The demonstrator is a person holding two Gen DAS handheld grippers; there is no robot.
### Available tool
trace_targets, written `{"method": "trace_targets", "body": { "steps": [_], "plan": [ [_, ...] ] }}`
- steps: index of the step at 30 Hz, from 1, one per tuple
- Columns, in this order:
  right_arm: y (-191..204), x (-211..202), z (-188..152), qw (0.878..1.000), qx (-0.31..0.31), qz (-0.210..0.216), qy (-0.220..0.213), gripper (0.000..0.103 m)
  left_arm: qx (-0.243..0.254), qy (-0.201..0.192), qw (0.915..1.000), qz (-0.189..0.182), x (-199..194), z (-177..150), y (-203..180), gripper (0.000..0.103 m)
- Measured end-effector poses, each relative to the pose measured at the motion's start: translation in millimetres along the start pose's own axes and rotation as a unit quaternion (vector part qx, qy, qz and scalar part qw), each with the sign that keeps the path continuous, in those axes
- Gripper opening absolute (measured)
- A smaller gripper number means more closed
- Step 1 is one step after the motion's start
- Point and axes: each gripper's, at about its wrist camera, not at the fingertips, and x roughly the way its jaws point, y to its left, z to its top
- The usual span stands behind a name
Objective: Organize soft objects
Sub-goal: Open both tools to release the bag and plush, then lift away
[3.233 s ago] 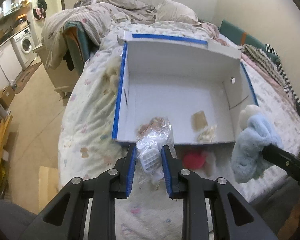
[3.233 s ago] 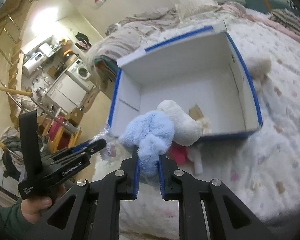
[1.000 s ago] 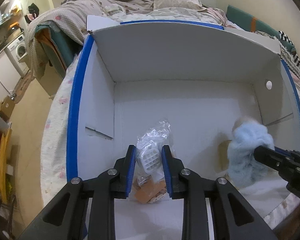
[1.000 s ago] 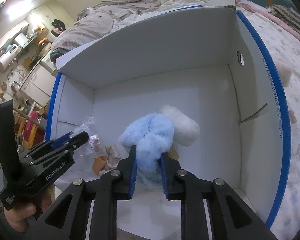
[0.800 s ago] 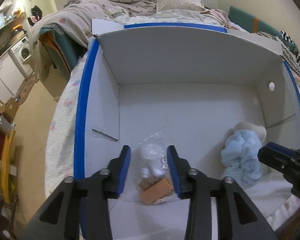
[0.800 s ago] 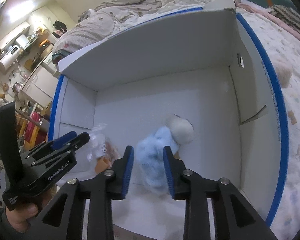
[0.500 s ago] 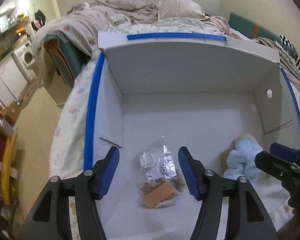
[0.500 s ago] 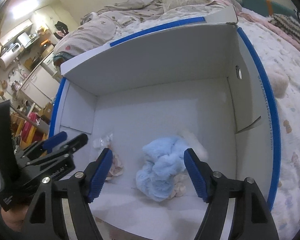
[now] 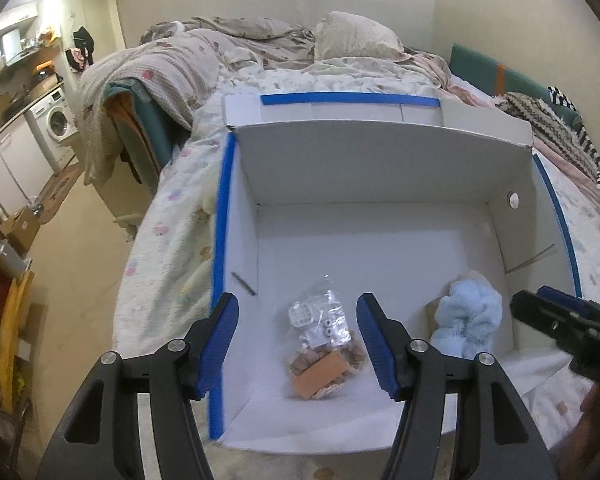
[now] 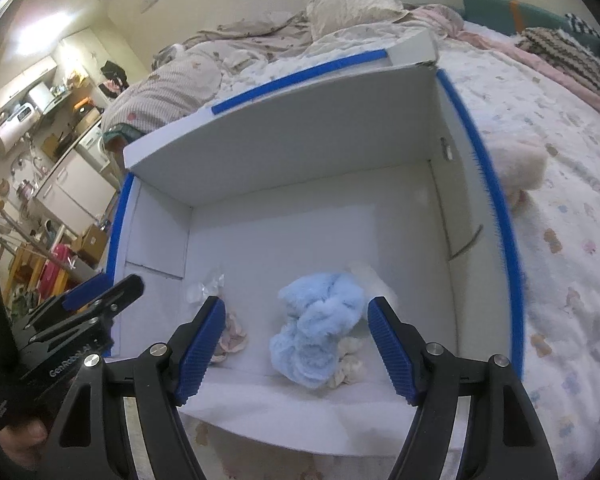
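Left wrist view: the left gripper (image 9: 298,334) no longer pinches the clear plastic bag (image 9: 322,344). A second ago its fingers (image 9: 220,340) were clamped on the bag; now they stand wide, one on each side of it, touching nothing. The bag lies on the floor of the white box (image 9: 380,168) in the lower middle of the frame, a tan piece showing at its near end. At lower right the blue plush (image 9: 468,318) sits against the box's right wall, with the right gripper's tip just beside it.

Right wrist view: the right gripper (image 10: 296,338) has also let go. Its fingers (image 10: 388,344) are spread wide at the bottom of the frame, and the blue plush (image 10: 316,328) rests in the gap between them on the box floor, free of both pads, with a white plush (image 10: 374,280) peeking out behind it. The left gripper (image 10: 100,296) shows at lower left over the box's edge.

Both items are judged delivered, so this pair is done. A pale plush toy (image 10: 520,164) lies on the bed (image 10: 560,240) outside the box at right, likely a next candidate.
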Motion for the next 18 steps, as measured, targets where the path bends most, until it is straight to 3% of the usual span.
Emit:
{"method": "trace_targets", "body": {
  "steps": [3,18],
  "plan": [
    [-5.0,-9.5,-4.3,1.000,0.011,-0.003,-0.005,0.078,-0.010,-0.001,0.9997,-0.020,-10.0,-3.2,6.3,0.058],
    [2.9,-40.8,-35.8,1.000,-0.009,-0.013,-0.017,0.078,-0.032,0.031,0.9988,-0.019,-34.9,-43.3,29.5,0.058]
  ]
}}
